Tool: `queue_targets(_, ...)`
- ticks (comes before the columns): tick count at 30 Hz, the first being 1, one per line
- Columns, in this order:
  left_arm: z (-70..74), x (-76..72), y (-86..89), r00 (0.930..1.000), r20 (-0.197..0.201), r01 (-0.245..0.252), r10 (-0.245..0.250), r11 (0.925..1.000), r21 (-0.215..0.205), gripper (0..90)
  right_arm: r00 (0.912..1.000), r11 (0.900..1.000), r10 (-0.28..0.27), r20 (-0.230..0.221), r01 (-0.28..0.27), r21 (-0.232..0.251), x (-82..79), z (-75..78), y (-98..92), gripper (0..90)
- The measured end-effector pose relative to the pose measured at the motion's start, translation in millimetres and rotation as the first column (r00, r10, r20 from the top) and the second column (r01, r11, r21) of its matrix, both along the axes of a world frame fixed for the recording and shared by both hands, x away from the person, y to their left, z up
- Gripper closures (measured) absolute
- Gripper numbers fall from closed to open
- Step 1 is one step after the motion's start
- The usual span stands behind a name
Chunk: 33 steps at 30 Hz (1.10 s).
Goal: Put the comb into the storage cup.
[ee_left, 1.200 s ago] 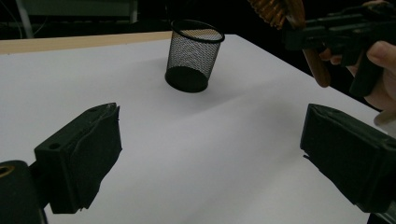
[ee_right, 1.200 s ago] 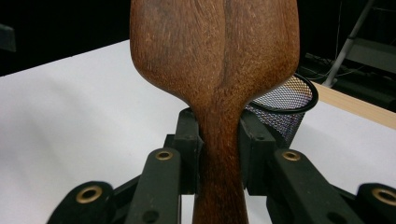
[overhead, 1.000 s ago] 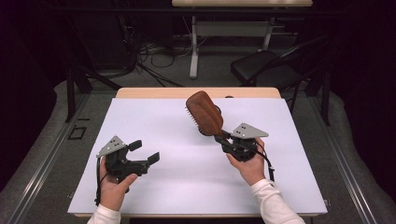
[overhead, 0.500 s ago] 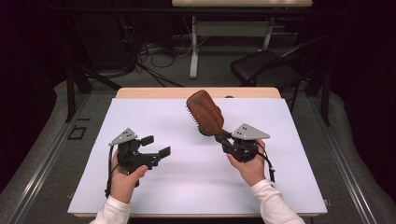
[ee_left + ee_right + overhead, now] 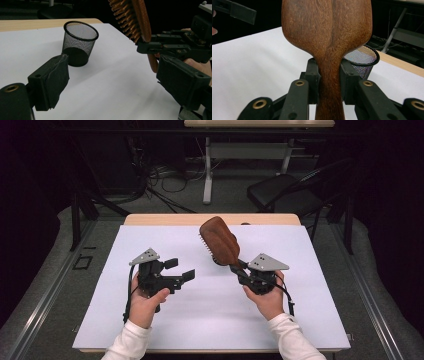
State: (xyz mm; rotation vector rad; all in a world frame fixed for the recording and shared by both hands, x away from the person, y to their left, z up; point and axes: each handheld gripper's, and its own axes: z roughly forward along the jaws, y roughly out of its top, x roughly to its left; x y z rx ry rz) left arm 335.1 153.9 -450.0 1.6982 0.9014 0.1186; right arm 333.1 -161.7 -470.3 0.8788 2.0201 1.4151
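While clamped, hairbrush (image 5: pixel 219 240) rises above right tool (image 5: pixel 239 268)

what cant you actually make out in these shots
- Mesh cup: in the high view the hairbrush covers nearly all of it; in the right gripper view the brush head hides most of it, so its contents cannot be told.
- Bristles: the right gripper view shows the wooden back alone.
- Handle end: cut off by the bottom edge of the right gripper view, below the right gripper.
- Left gripper: its right-hand jaw runs off the frame edge.
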Motion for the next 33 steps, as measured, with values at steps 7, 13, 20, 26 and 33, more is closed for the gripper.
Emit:
queue_targets(7, 9.6, 9.5, -4.3, 0.9999, -0.016, -0.001, 0.001, 0.9998, -0.019, 11.5, 1.0, 1.0, 0.0, 0.0, 0.0, 0.002, -0.3, 0.0, 0.0, 72.1)
queue_targets(13, 17.6, 15.5, -8.2, 0.9995, -0.029, 0.009, -0.01, 0.9996, -0.025, 13.9, 1.0, 1.0, -0.001, 0.001, 0.001, 0.006, -0.4, 0.3, 0.0, 72.1)
queue_targets(20, 23.8, 20.2, -14.2, 0.9994, -0.03, 0.019, -0.019, 0.9998, -0.007, 14.7, 1.0, 1.0, -0.002, 0.003, 0.002, 0.007, -1.0, 0.2, 0.1, 72.1)
queue_targets(26, 30.1, 28.0, -19.0, 0.9984, -0.051, 0.025, -0.026, 0.9995, -0.018, 15.0, 1.0, 1.0, -0.003, 0.006, 0.003, 0.007, -1.1, -0.4, 0.5, 72.1)
queue_targets(33, 40.3, 38.0, -26.7, 0.9964, -0.076, 0.035, -0.036, 0.9993, -0.013, 15.1, 1.0, 1.0, -0.002, 0.005, 0.002, 0.011, -1.5, -0.6, 0.8, 72.0)
